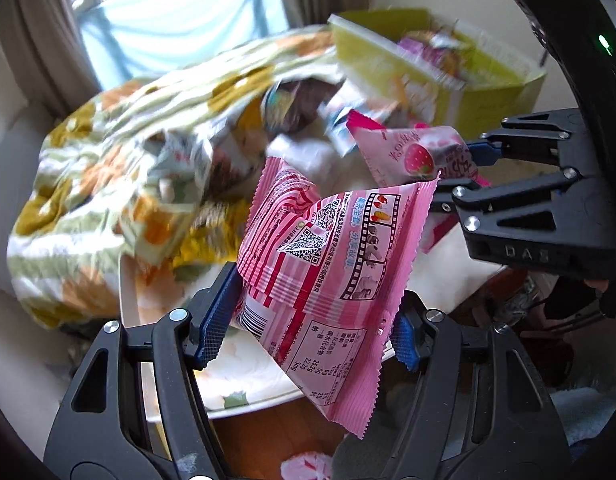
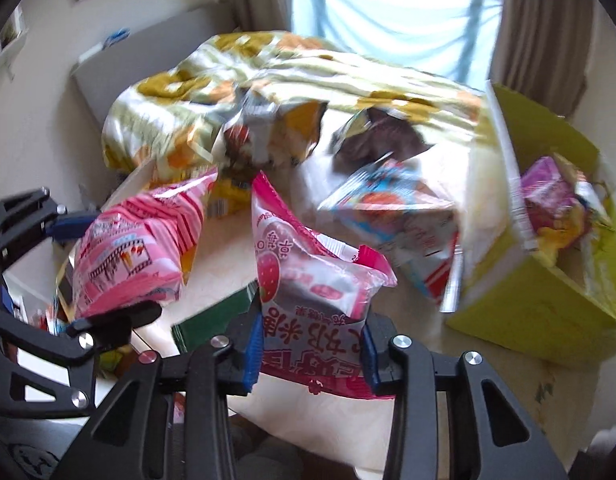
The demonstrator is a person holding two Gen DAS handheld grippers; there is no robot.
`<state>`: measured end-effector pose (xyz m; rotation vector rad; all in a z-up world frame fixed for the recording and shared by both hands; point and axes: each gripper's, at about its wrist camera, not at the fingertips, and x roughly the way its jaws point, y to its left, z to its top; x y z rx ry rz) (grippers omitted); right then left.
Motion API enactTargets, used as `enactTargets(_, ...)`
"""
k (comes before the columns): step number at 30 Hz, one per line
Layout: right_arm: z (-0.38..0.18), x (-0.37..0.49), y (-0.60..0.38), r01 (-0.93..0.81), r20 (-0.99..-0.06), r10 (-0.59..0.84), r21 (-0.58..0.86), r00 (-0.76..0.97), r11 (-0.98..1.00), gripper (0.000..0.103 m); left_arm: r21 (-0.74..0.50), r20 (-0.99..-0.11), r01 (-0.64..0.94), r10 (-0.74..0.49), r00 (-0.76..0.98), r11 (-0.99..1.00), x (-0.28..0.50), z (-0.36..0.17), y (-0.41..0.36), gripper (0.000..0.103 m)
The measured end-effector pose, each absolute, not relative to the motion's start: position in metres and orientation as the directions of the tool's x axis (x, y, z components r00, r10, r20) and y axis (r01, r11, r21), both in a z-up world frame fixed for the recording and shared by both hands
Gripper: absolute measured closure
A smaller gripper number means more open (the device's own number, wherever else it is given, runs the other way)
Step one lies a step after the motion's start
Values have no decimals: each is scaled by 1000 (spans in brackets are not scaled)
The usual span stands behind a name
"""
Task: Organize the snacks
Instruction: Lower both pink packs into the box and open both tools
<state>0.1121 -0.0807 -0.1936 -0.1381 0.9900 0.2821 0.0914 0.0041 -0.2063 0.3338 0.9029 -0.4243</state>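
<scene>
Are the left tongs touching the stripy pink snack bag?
Touching. The left wrist view shows the left tongs pinching the stripy pink snack bag between both blue pads.

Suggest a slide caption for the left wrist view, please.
Left gripper clamps a pink striped snack packet; right gripper holds a strawberry packet.

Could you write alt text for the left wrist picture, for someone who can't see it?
The left tongs grip a pink striped snack packet; at right, the right tongs hold a strawberry snack packet, with a green box behind.
</scene>
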Motion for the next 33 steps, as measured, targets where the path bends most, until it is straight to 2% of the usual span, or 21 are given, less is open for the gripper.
enactTargets(8, -112, 109, -123, -110, -771, 69, -1, 634, 994, 67, 81, -705, 572, -359, 612, 816, 106, -142, -22, 39)
enactTargets(18, -59, 117, -220, 33, -730, -23, -1, 683, 999, 67, 145, -628, 612, -405, 665, 778, 150, -93, -123, 39)
enactTargets(23, -55, 132, -273, 48, -737, -38, -8, 675, 999, 67, 154, -645, 634, -409, 646, 758, 172, -92, -196, 39)
enactTargets(33, -72, 159, -358, 20, -781, 26, 49, 624, 999, 67, 175, -755, 608, -291, 588, 774, 227, -143, -302, 39)
